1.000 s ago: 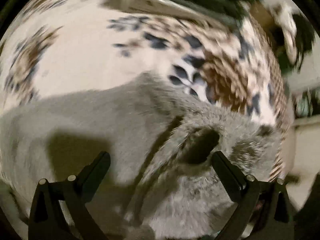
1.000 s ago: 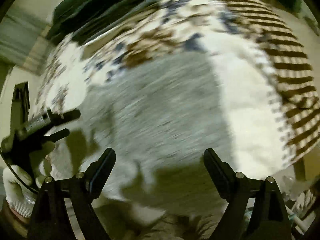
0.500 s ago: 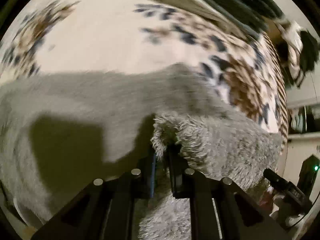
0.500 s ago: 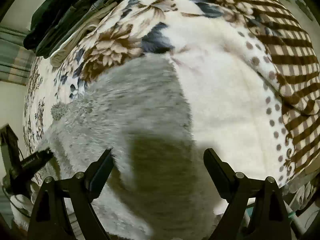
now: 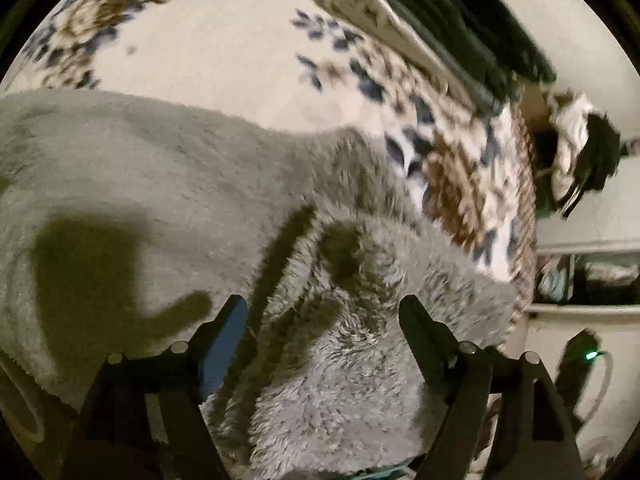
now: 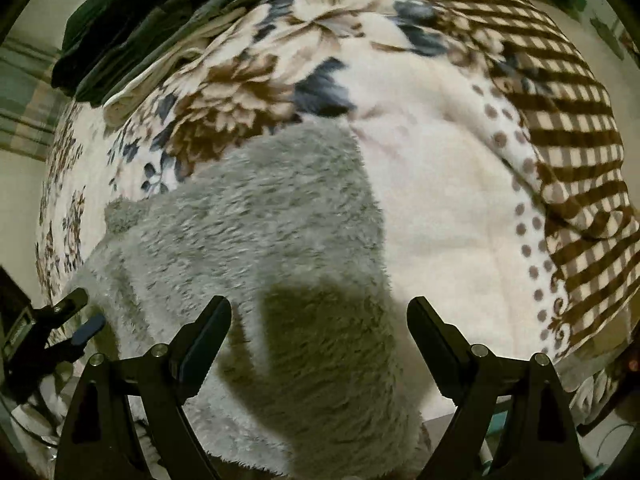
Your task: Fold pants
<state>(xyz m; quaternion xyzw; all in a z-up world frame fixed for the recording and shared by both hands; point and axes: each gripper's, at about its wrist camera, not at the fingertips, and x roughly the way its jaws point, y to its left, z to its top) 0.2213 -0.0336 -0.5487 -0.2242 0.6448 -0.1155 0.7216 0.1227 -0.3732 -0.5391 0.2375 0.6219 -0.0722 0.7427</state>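
The grey fluffy pants (image 5: 168,184) lie on a floral bed blanket (image 5: 208,40). In the left wrist view a rumpled, folded-over end of the pants (image 5: 360,320) sits between the open fingers of my left gripper (image 5: 322,312), which holds nothing. In the right wrist view the pants (image 6: 260,240) spread flat in front of my right gripper (image 6: 320,316), which is open and empty just above them. The left gripper (image 6: 80,316) shows at the far left of that view, at the pants' edge.
A stack of dark folded clothes (image 5: 460,12) lies at the far side of the bed, also seen in the right wrist view (image 6: 152,20). A brown checked blanket (image 6: 560,140) lies at the right. The bed edge and shelves (image 5: 580,280) are to the right.
My left gripper was shut on the pants' rumpled end half a second ago; it is now open and has let go. My right gripper stayed open and steadied over the pants.
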